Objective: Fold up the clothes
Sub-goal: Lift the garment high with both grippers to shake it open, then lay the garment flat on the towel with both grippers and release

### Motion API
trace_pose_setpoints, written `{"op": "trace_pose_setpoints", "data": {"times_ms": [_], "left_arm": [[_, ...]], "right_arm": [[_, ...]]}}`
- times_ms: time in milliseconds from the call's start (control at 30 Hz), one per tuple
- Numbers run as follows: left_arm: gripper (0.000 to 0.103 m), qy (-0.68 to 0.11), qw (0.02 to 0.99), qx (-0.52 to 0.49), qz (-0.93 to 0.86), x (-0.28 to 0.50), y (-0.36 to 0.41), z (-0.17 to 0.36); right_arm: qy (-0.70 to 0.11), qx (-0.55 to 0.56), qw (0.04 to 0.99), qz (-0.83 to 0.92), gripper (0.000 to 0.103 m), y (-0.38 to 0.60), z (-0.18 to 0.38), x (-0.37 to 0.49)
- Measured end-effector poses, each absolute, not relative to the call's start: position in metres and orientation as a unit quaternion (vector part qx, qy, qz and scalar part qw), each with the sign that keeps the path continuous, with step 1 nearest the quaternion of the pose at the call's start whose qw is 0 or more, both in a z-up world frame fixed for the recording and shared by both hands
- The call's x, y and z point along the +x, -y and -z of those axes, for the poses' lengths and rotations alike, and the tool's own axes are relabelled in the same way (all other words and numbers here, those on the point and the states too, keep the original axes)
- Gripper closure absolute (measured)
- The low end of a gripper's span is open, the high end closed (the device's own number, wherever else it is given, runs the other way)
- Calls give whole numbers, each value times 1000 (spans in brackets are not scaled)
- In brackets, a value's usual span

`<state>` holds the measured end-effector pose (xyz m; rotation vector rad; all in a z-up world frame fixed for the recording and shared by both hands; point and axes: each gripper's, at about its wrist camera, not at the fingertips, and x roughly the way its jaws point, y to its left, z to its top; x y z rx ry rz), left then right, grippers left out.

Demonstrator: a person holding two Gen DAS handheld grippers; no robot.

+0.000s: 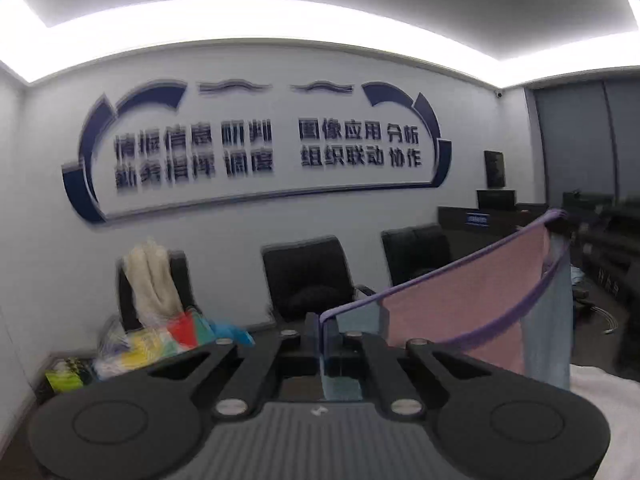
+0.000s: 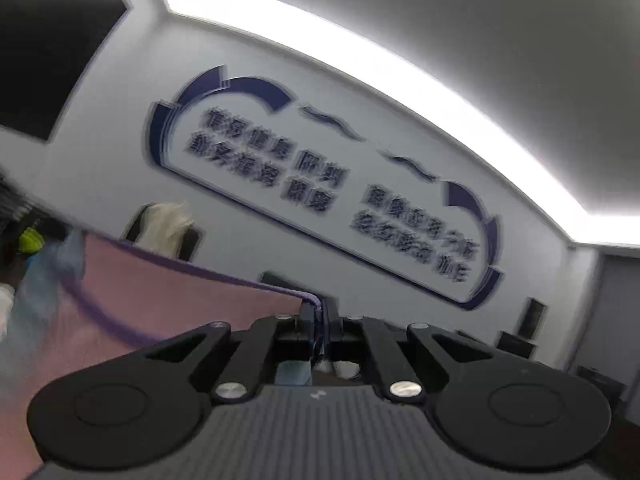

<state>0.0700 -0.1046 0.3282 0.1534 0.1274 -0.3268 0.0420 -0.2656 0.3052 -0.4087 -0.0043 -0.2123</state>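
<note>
A pink garment (image 1: 460,296) with purple trim and light blue parts hangs stretched in the air between both grippers. My left gripper (image 1: 325,322) is shut on one purple-edged corner, and the cloth runs up and right to the other gripper, seen small at the far end (image 1: 560,220). In the right wrist view my right gripper (image 2: 318,312) is shut on the opposite corner, with the pink garment (image 2: 152,300) spreading left and down. Both cameras point up toward the wall. The table under the cloth is mostly hidden.
Black office chairs (image 1: 308,276) stand along the wall with blue lettering (image 1: 264,148). One chair holds cream cloth (image 1: 154,280). A heap of coloured items in plastic bags (image 1: 160,344) lies on the left. White fabric (image 1: 604,392) lies at lower right. Dark desks (image 1: 608,232) stand at the right.
</note>
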Motion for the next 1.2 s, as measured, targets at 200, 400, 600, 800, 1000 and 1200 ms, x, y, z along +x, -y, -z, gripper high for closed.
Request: {"op": "trace_pose_setpoints", "data": {"times_ms": [200, 400, 600, 800, 1000, 1200], "left_arm": [[102, 102, 974, 30, 202, -35, 93, -416], [102, 43, 974, 53, 216, -85, 100, -329], [95, -115, 969, 18, 219, -82, 90, -182], [59, -219, 953, -19, 208, -71, 81, -102], [43, -317, 926, -43, 202, -53, 84, -32], [94, -337, 919, -31, 203, -56, 107, -1]], "right_arm": [[154, -223, 950, 153, 100, 255, -375, -49], [115, -232, 959, 111, 100, 266, -328, -122], [-159, -157, 974, 31, 99, 285, -131, -123], [-284, 0, 958, -26, 70, 309, -40, -158], [-295, 27, 955, 11, 50, 346, -25, -102], [-318, 26, 948, -9, 95, 342, 2, -98]]}}
